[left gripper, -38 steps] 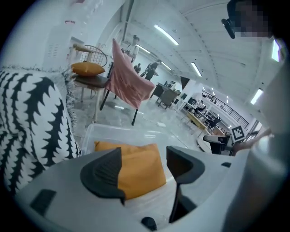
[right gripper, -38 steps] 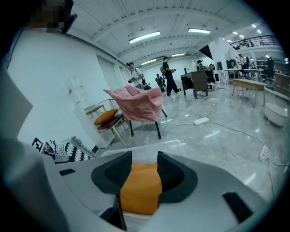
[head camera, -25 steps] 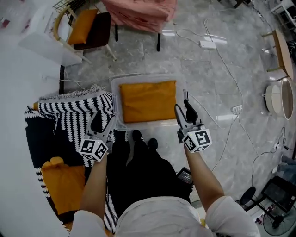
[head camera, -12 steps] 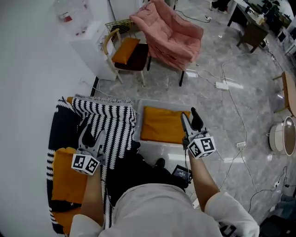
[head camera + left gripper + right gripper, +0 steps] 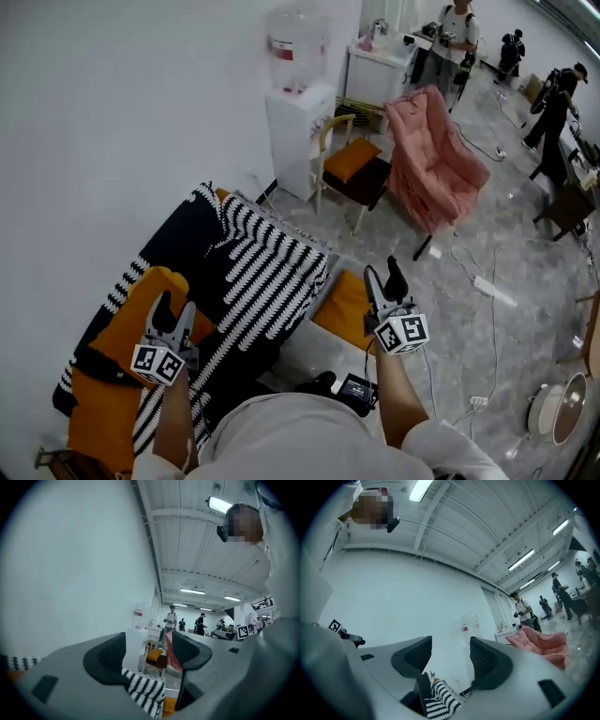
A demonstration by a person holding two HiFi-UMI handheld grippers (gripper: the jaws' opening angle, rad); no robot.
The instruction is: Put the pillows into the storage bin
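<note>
An orange pillow [image 5: 345, 307] lies in the clear storage bin [image 5: 302, 349], mostly hidden by the blanket and my body. A second orange pillow [image 5: 131, 305] lies on the dark couch beside a black-and-white striped blanket [image 5: 272, 277]. My left gripper [image 5: 174, 309] hovers over that second pillow, open and empty; in the left gripper view [image 5: 147, 646] only the room shows between its jaws. My right gripper [image 5: 384, 274] is raised above the bin's right side. Its jaws have just been opening, with nothing between them [image 5: 450, 656].
A water dispenser [image 5: 298, 103] stands against the white wall. Next to it are a wooden chair with an orange cushion [image 5: 352, 164] and a pink armchair [image 5: 436, 164]. Cables and a power strip [image 5: 492, 291] lie on the floor. People [image 5: 455, 28] stand at the back.
Both grippers have risen and now point level across the room. The left one moved left from the blanket to over the couch pillow. The right jaws spread wider. The head view tilted up.
</note>
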